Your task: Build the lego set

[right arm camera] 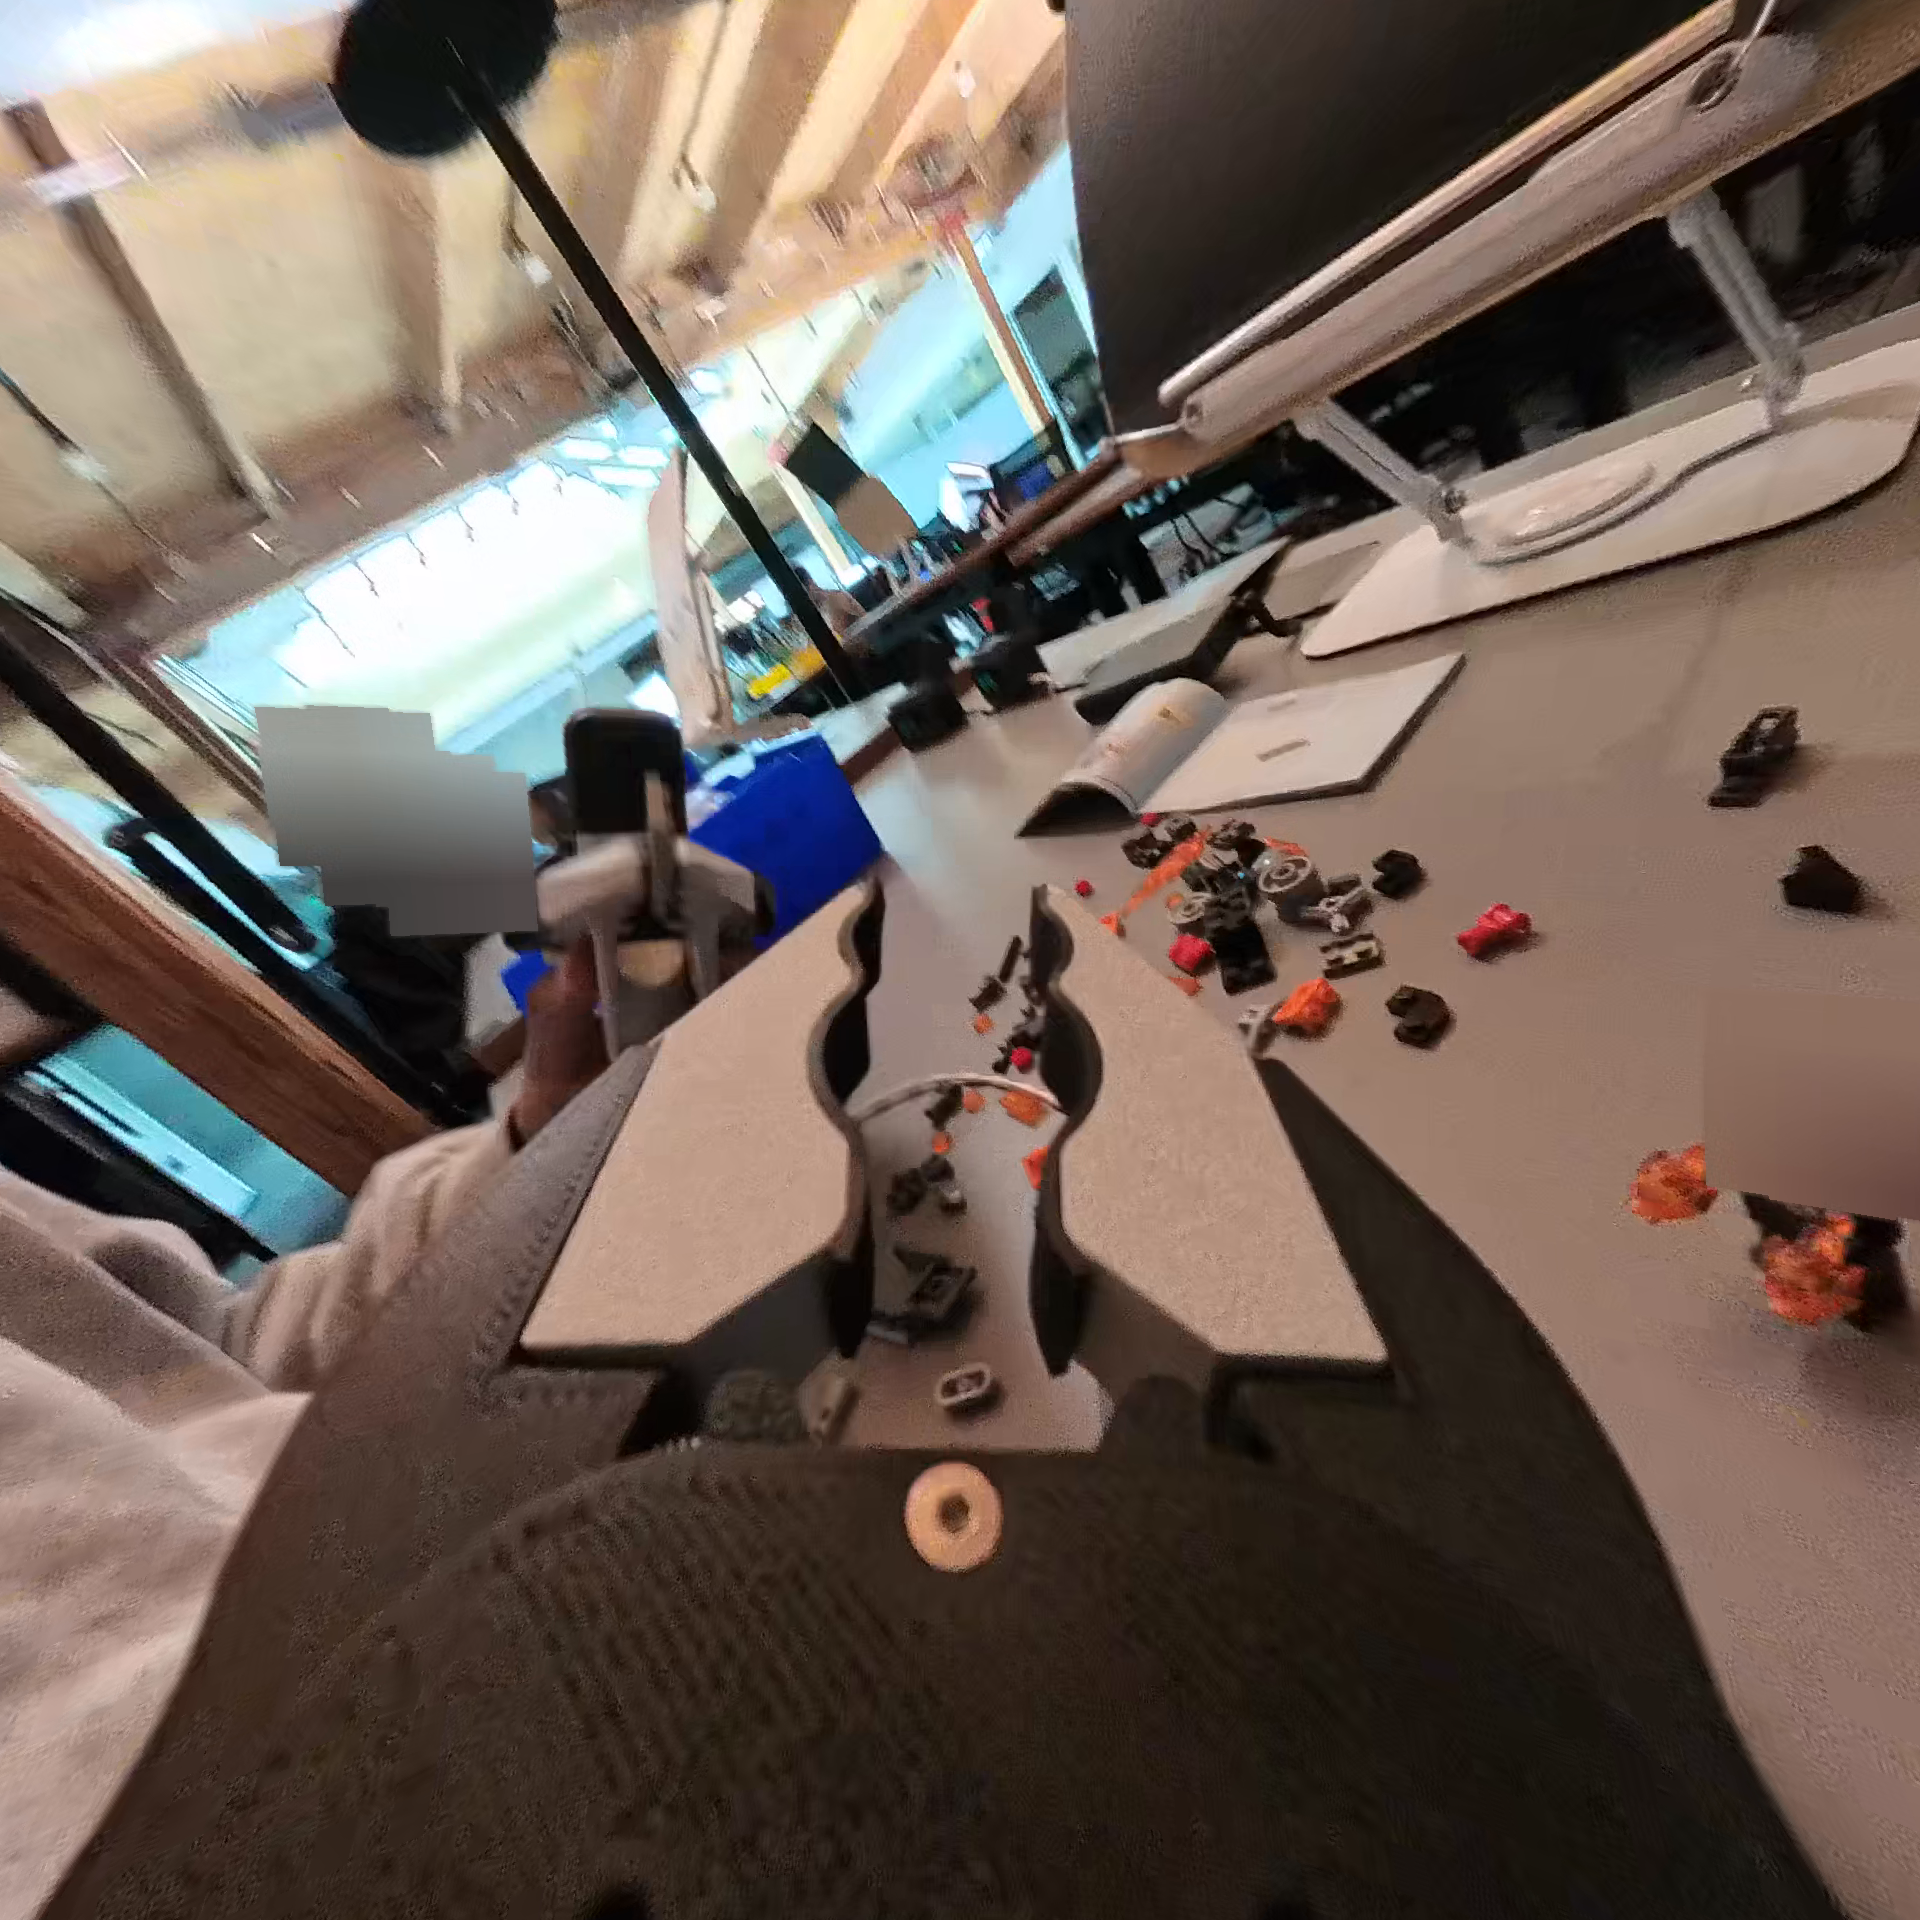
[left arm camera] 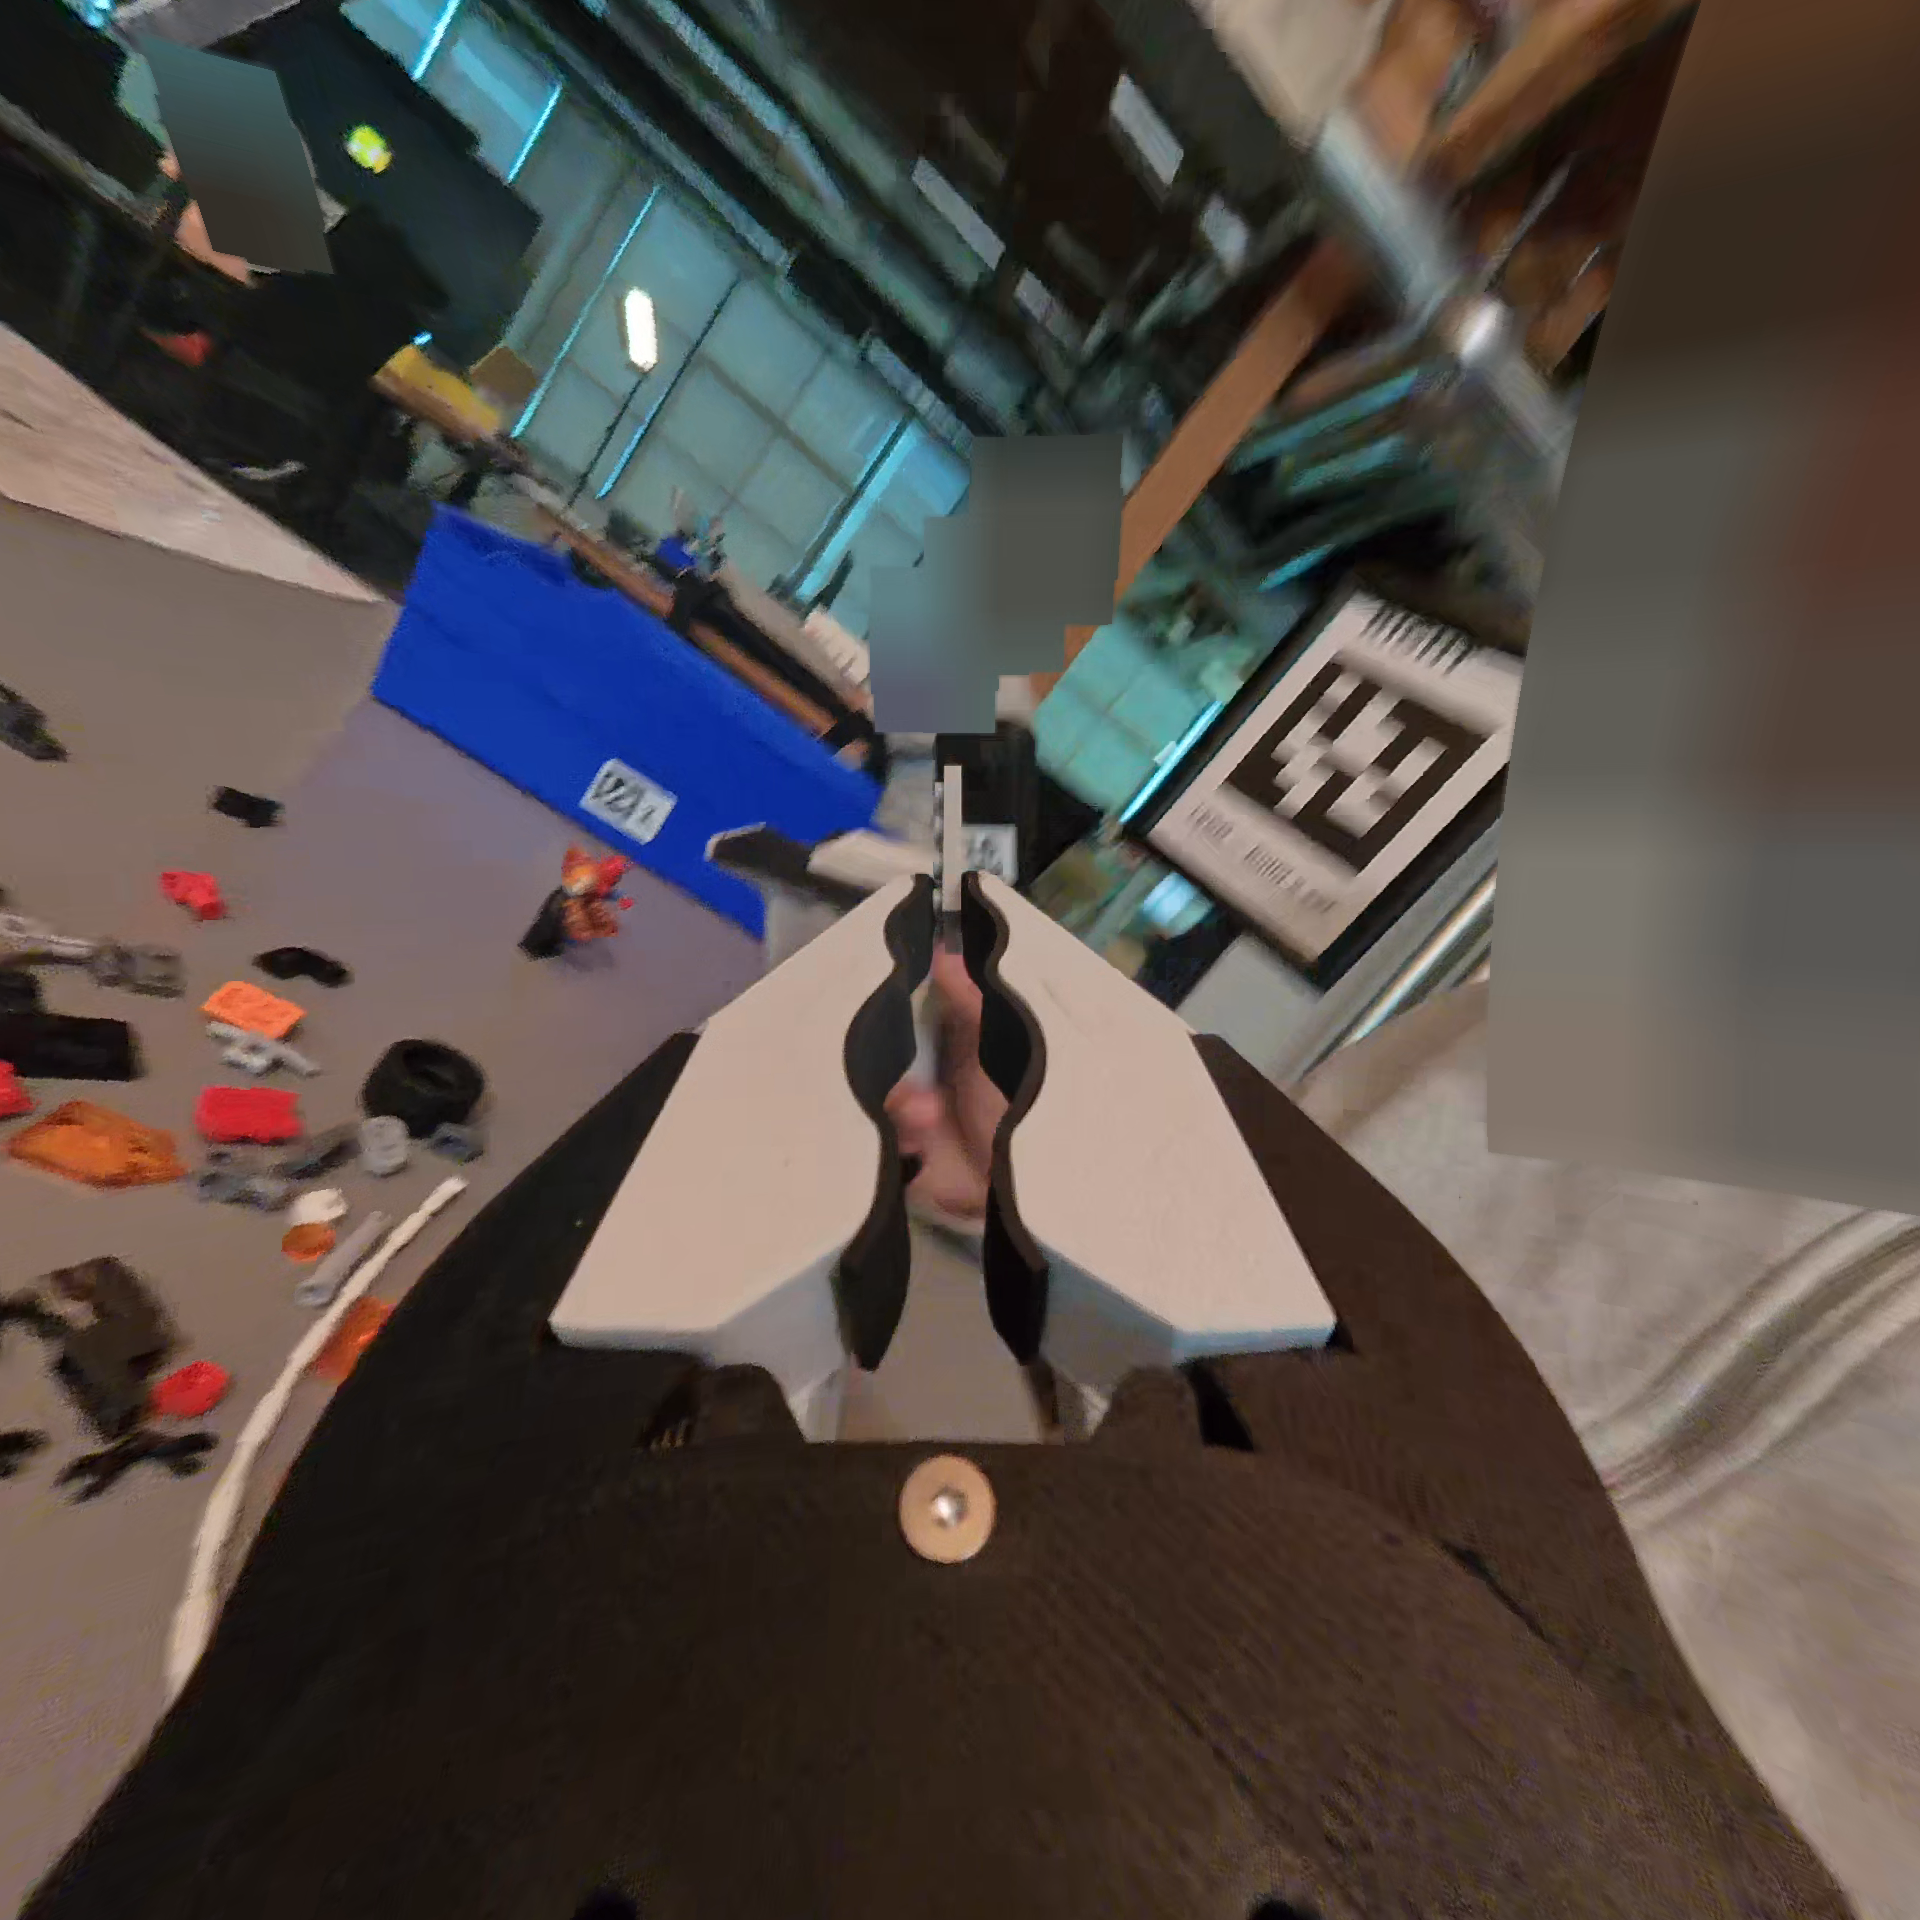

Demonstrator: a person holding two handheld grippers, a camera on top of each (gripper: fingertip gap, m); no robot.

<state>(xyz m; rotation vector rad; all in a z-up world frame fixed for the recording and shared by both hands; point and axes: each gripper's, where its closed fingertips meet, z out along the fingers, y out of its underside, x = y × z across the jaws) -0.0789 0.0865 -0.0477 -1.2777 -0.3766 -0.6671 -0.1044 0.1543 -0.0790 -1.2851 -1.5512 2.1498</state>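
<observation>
Left hand-held gripper, raised off the counter, pinches a thin grey lego piece at its fingertips, its shape lost to blur. Right hand-held gripper hangs spread and empty over loose red, orange and black lego pieces strewn across the smooth grey counter beside an open booklet.

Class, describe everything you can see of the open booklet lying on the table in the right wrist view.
The booklet lies open and flat on the grey table, beyond the scattered Lego pieces. It looks like thin paper, pale grey-white, with small marks on its pages. Its right page lies flat; its left page arches up in a curl. A monitor stand's base sits behind it. Neither hand-held gripper touches it.
</observation>
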